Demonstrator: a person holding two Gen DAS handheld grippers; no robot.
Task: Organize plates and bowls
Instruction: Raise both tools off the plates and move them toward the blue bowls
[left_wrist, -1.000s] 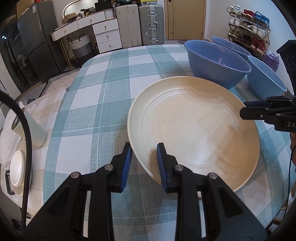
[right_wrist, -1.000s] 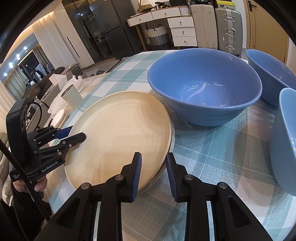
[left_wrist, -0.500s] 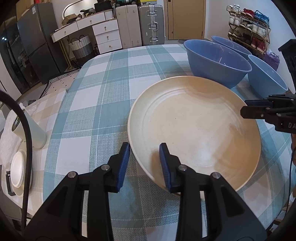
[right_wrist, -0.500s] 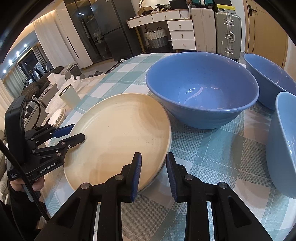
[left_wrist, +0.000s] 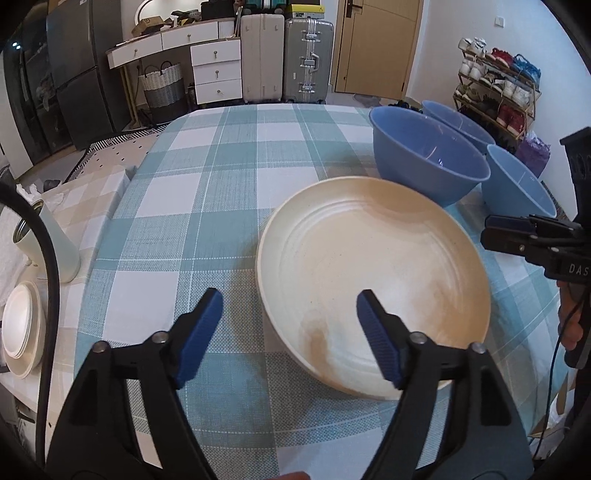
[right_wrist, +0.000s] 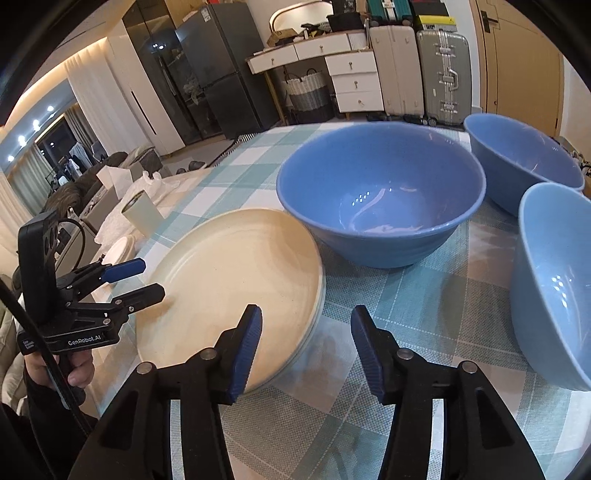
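Plate (left_wrist: 373, 273) now lies free: both grippers, clamped on its rim a second ago, are opening. The left gripper (left_wrist: 290, 332) stands wide astride the near rim, the right gripper (right_wrist: 306, 347) parts at the opposite rim, pads clear. It rests on another plate, just beside the nearest bowl (right_wrist: 380, 195). Stacking looks done; bowls likely next.

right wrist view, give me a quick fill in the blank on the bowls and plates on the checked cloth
The round cream ceramic plate lies on top of another ____.
____ deep blue bowls stand on the teal and white checked tablecloth.
The plate rim lies between the right tongs, whose blue pads are ____ it.
The drawers behind the table are ____.

Missing words: plate; three; not touching; white
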